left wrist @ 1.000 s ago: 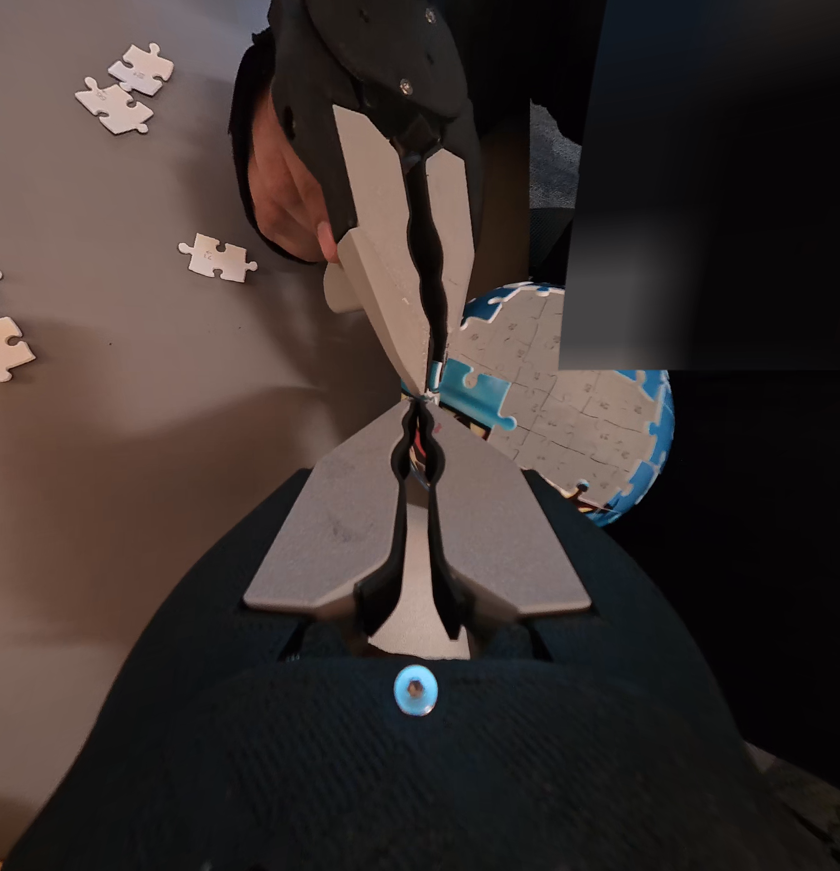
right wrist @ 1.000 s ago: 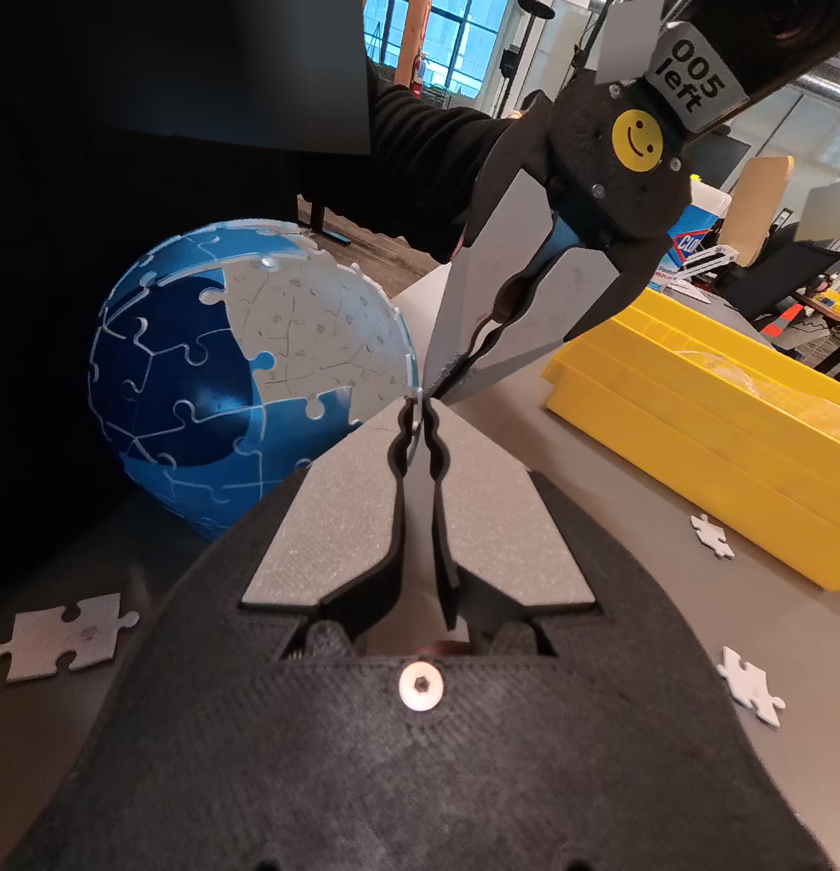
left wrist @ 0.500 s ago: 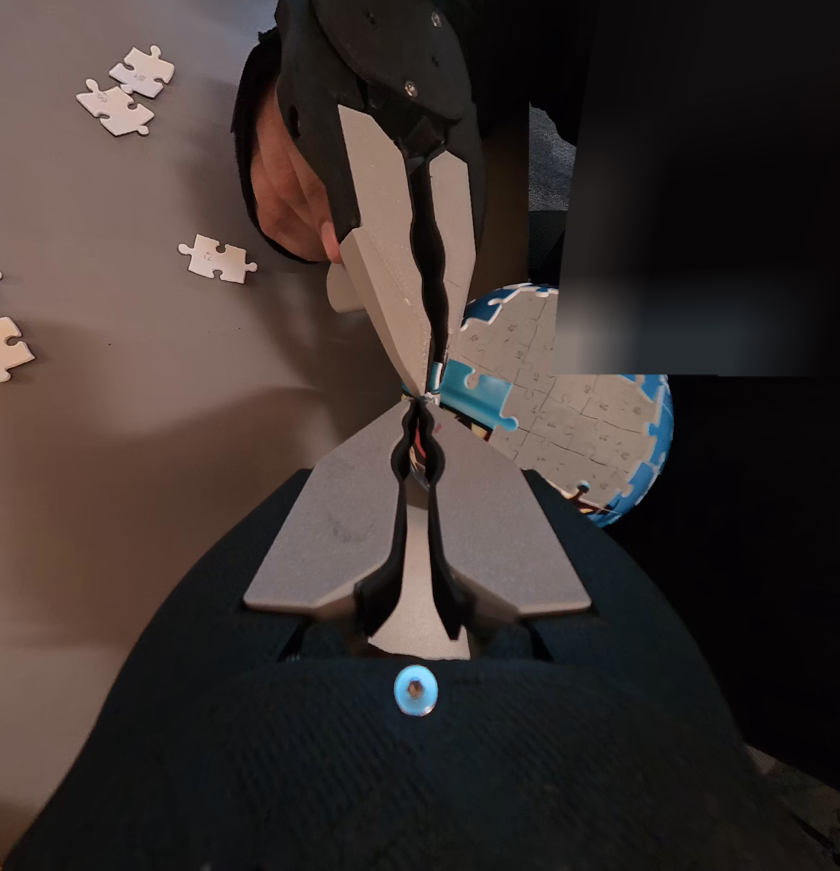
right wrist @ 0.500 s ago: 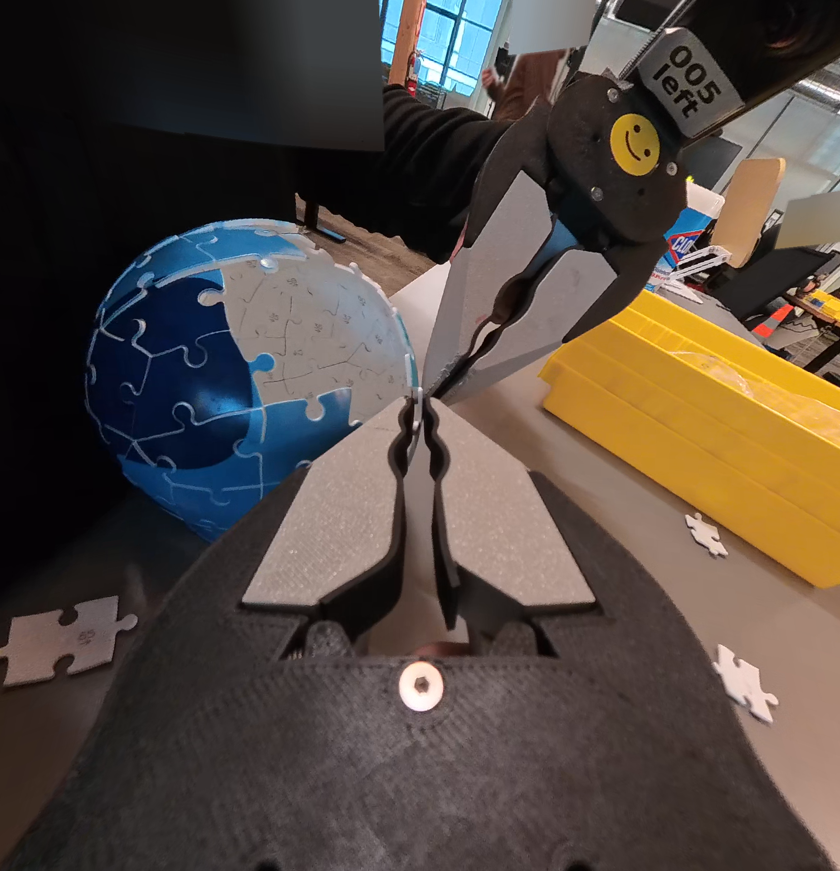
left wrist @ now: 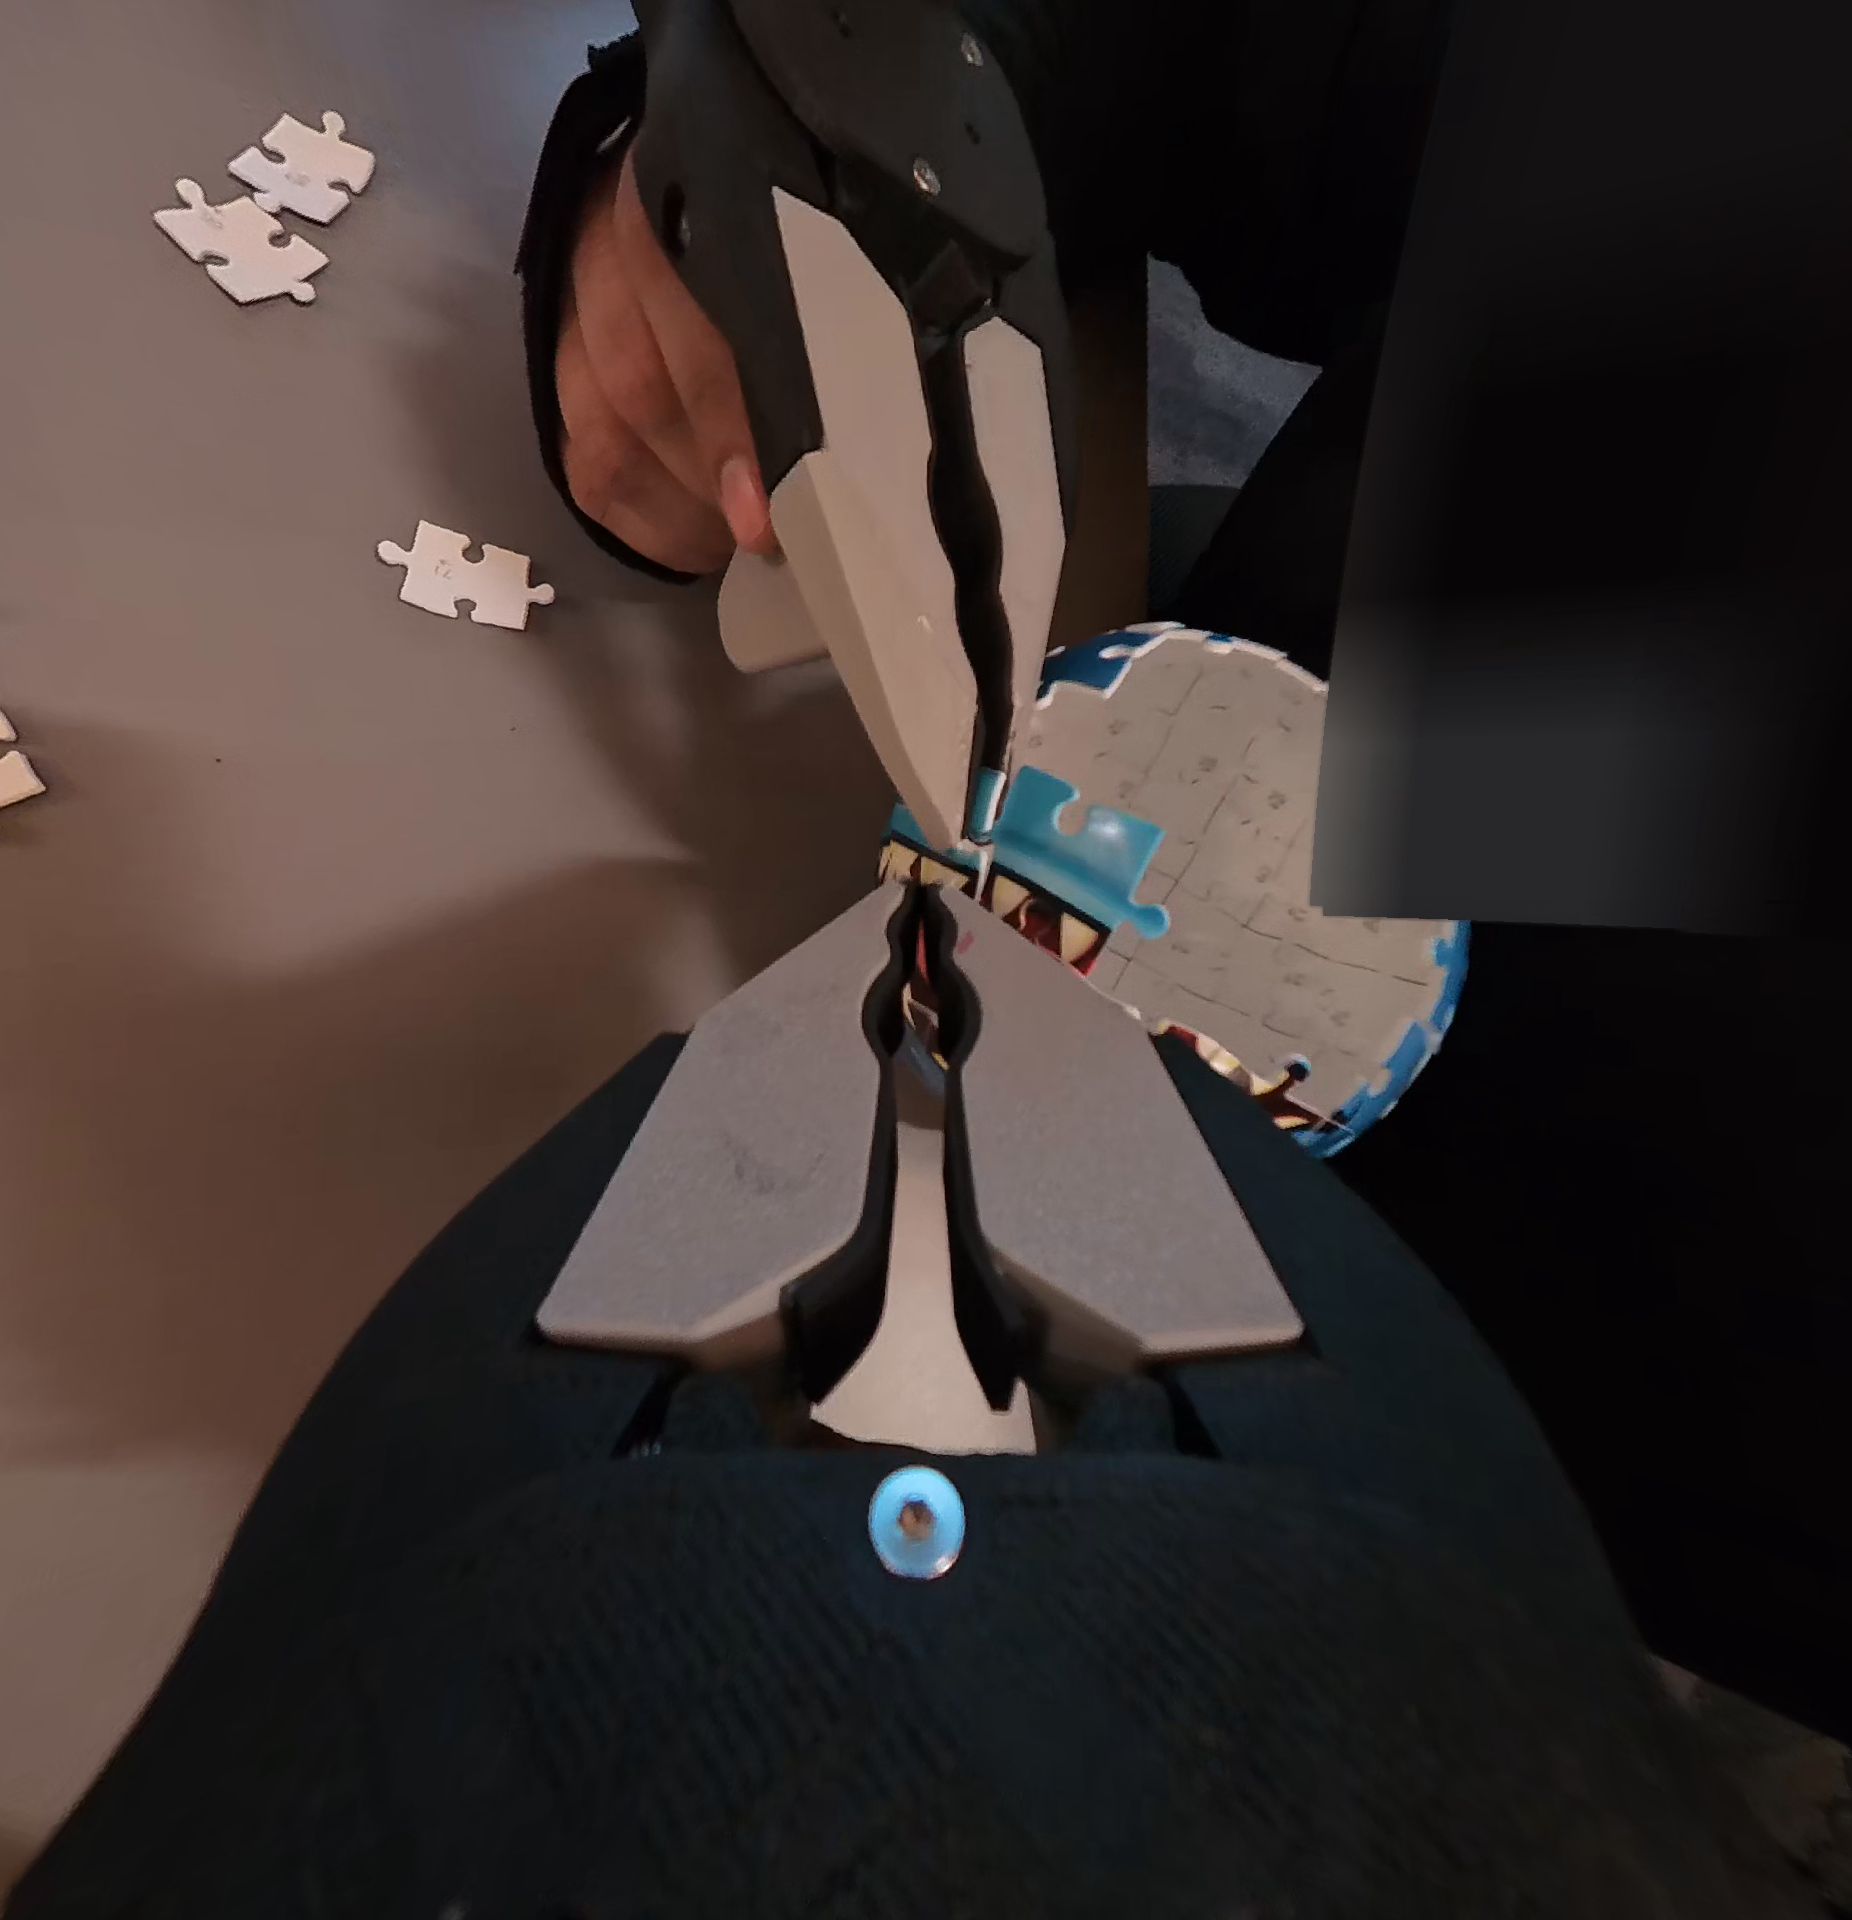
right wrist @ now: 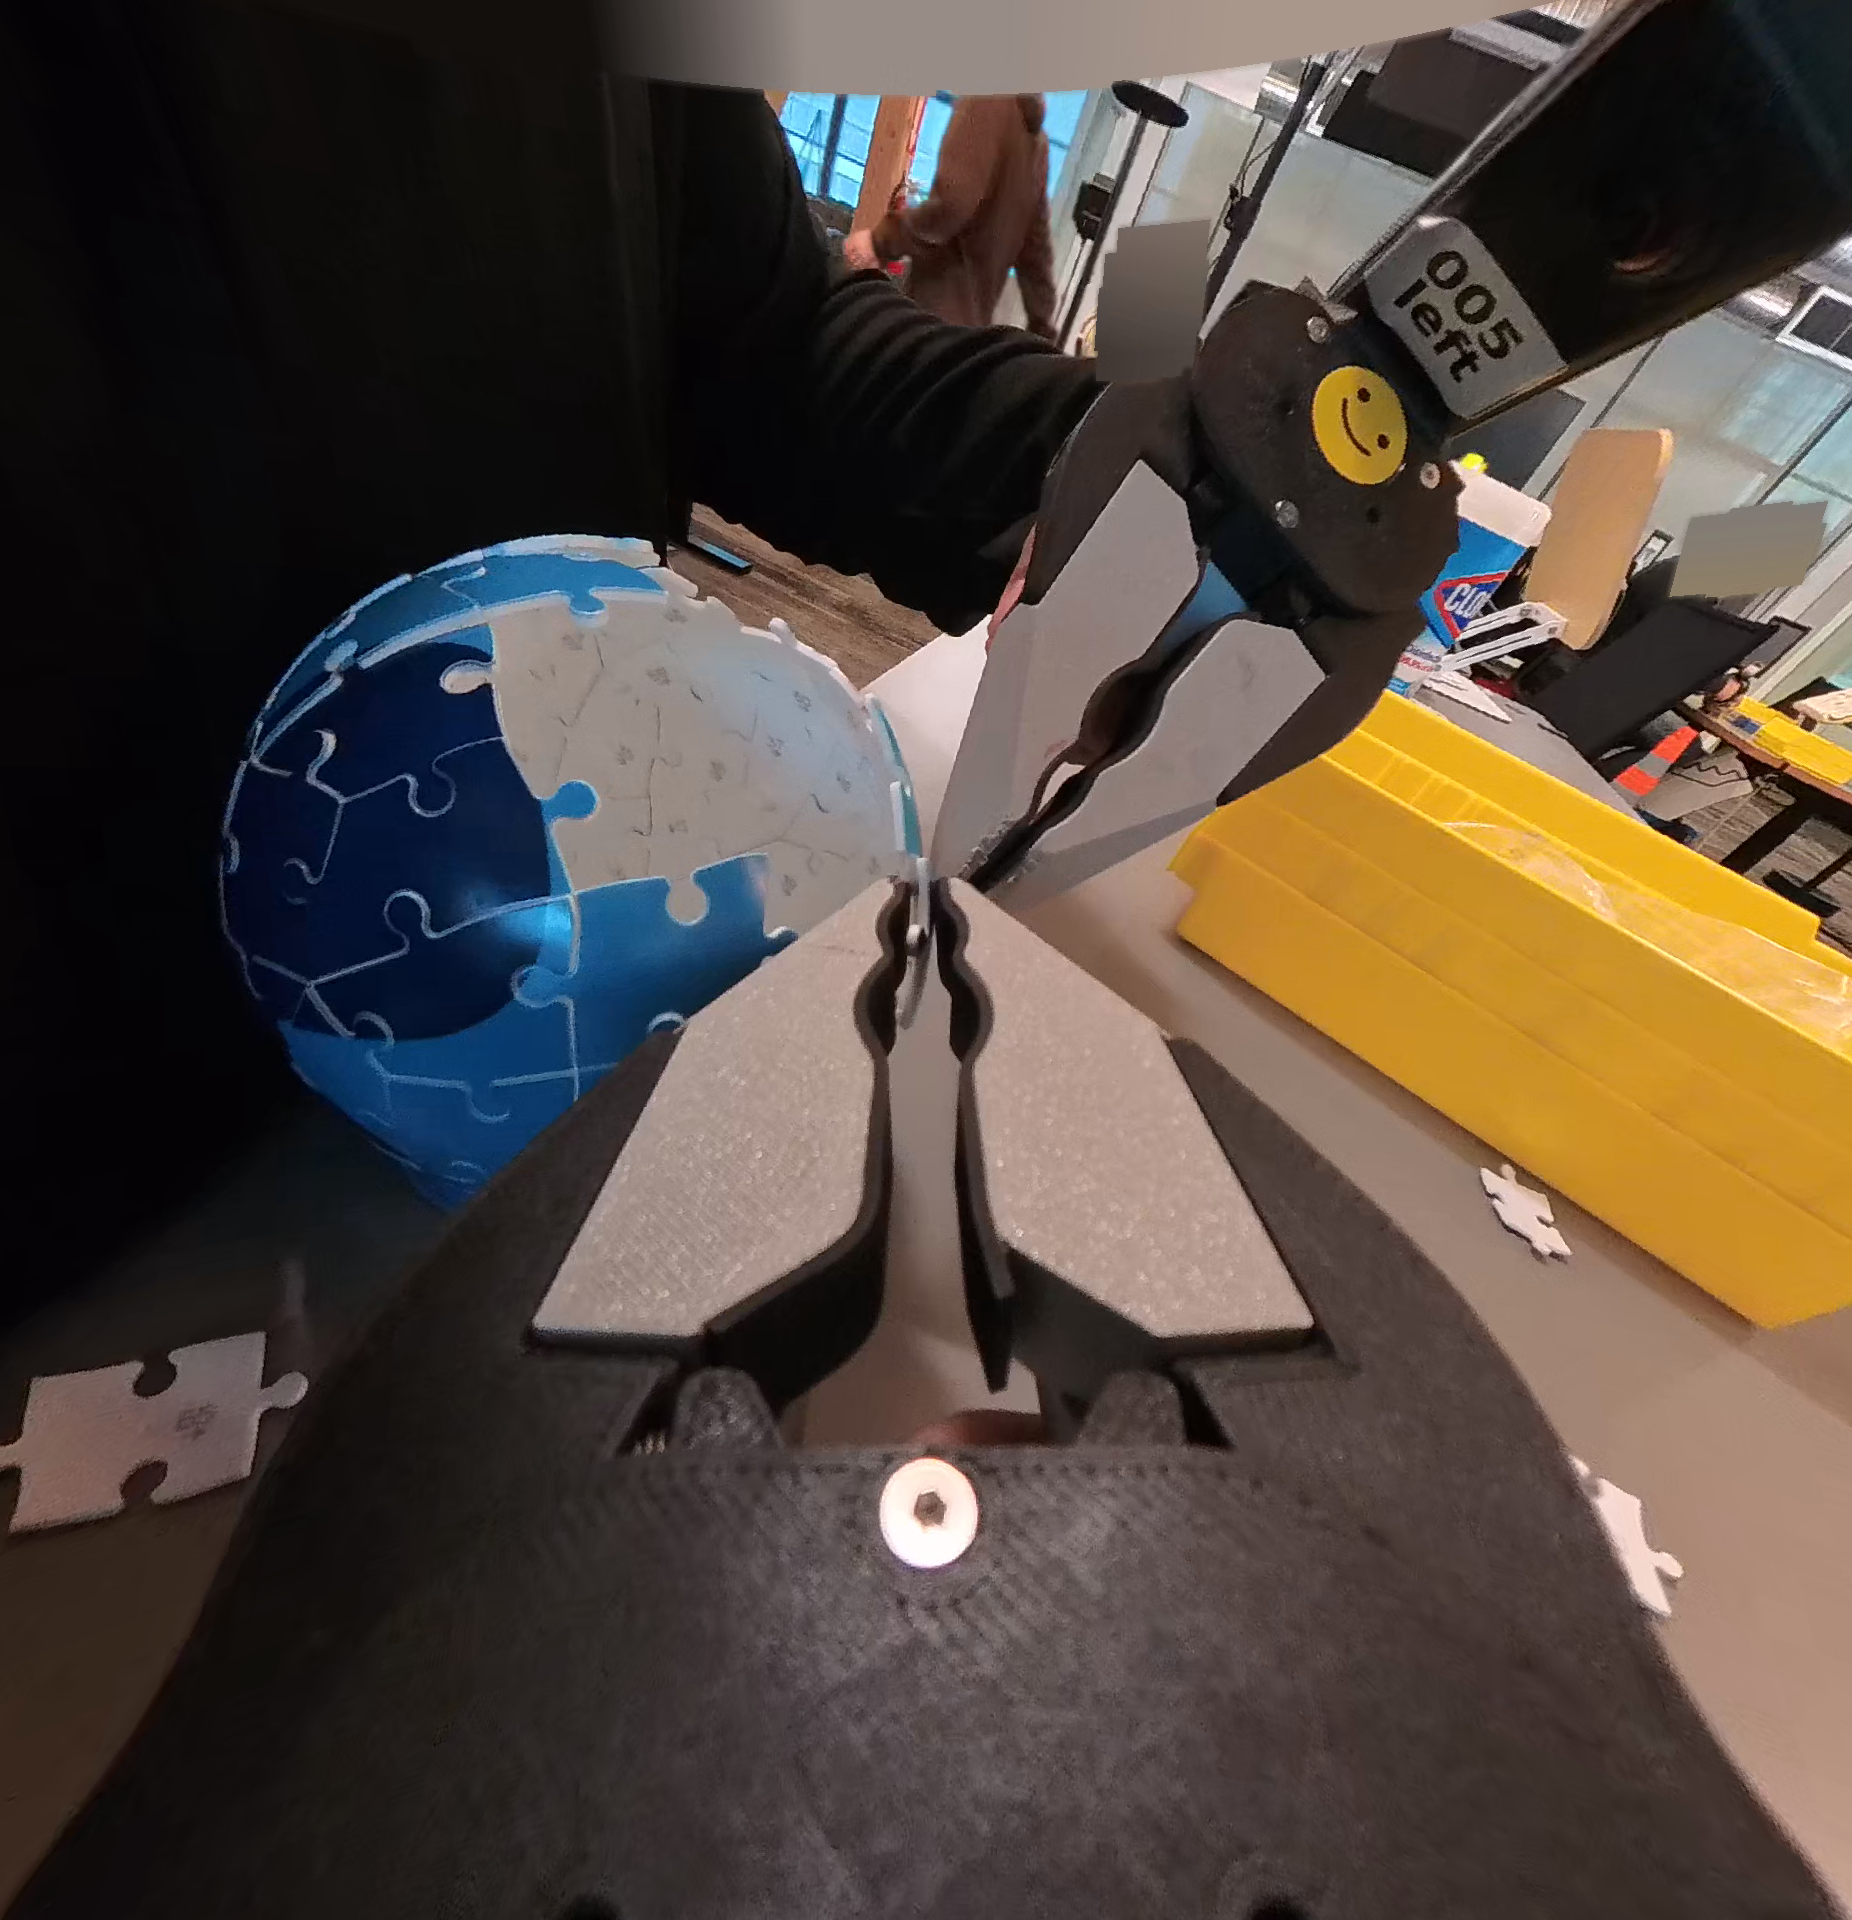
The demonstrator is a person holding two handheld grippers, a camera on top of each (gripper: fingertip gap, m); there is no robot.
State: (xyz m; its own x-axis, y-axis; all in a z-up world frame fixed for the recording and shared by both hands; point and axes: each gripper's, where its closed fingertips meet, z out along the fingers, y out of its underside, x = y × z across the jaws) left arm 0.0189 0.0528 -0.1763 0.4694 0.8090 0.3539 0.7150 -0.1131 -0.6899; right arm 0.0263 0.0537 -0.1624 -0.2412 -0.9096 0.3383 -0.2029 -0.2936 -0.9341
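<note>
A half-built puzzle ball (left wrist: 1244, 831), blue outside and white inside, lies on the grey table (left wrist: 278, 1039); it also shows in the right wrist view (right wrist: 610, 790). My left gripper (left wrist: 922, 899) is shut on a patterned puzzle piece (left wrist: 927, 982) at the ball's rim. My right gripper (right wrist: 917, 894) is shut on a thin curved rim piece (right wrist: 909, 961). The two grippers meet tip to tip at the rim. In the left wrist view the right gripper (left wrist: 969, 836) comes down from above, beside a light blue piece (left wrist: 1067, 842). The left gripper (right wrist: 969, 868) enters the right wrist view from the upper right.
Loose white puzzle pieces lie on the table (left wrist: 465, 577), (left wrist: 247, 244), (right wrist: 143, 1429), (right wrist: 1524, 1221). Yellow bins (right wrist: 1524, 987) stand at the right. A hand (left wrist: 641, 436) holds the right gripper. A person in black is close behind the ball. Both grippers' tips are close together, under 4 cm apart.
Both grippers stay shut tip to tip at the rim. The patterned piece by the left gripper's tips shows more now. The left gripper's body has swung up and to the right in the right wrist view.
</note>
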